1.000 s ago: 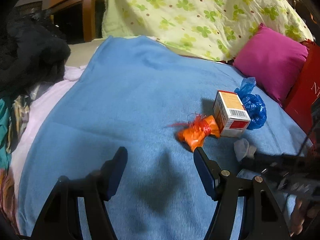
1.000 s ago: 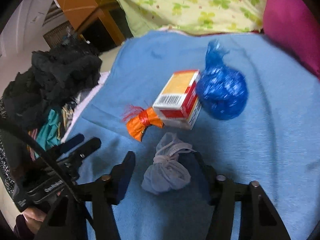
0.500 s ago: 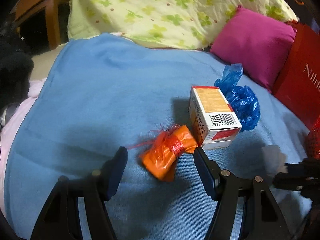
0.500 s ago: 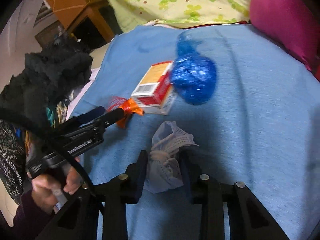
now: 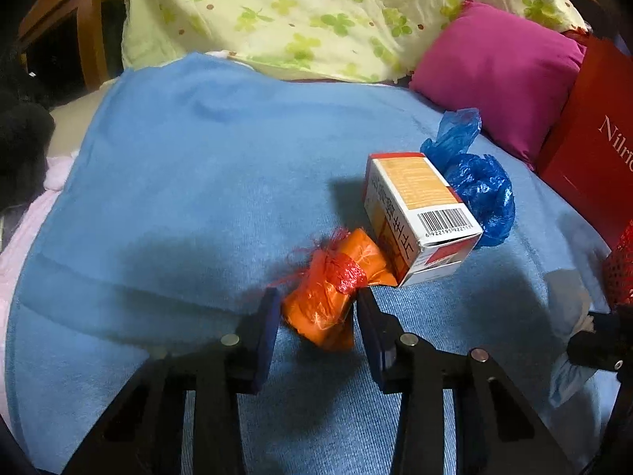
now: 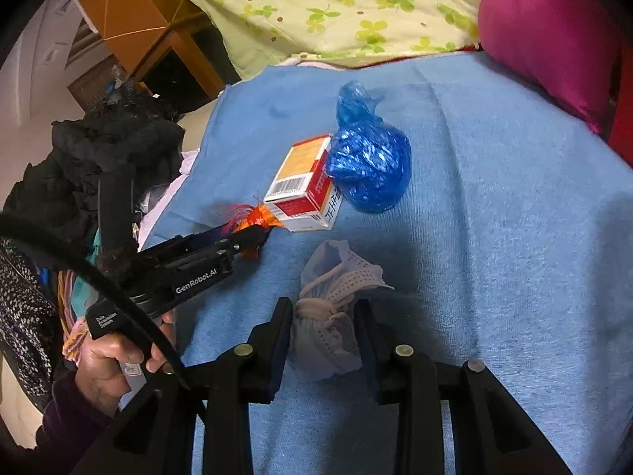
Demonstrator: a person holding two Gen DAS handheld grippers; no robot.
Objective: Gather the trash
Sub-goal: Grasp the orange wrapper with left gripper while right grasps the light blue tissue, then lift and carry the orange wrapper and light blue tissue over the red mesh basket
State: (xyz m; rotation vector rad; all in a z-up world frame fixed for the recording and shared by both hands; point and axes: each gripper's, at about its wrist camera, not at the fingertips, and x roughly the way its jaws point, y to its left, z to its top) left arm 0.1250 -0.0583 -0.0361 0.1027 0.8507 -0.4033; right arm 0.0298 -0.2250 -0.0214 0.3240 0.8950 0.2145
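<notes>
So the trash is all bunched up mid-bed on the blue blanket (image 5: 190, 182), which is why you've got both claws down there at once. Your left gripper (image 5: 316, 310) has the orange bundle (image 5: 330, 297) right between its fingers and the jaws are closing in on it; the pads look like they're touching its sides, though I can't say it's a firm pinch yet. That bundle sits just left of and touching the near corner of the carton (image 5: 415, 213), so coming in from the near side keeps your fingers off the box. Your right gripper (image 6: 322, 330) is clamped tight on the knotted grey mesh wad (image 6: 328, 316), gripping right at the tied waist, which is probably the firmest spot on something that floppy. It's the nearest piece, near of the carton (image 6: 304, 194). The blue plastic bag (image 6: 370, 166) is tucked against the carton's far right side, untouched. Farther out you've got the magenta pillow (image 5: 498, 75) and a red paper bag (image 5: 589, 150) on the right, and the clover quilt (image 5: 336, 12) at the far end.
</notes>
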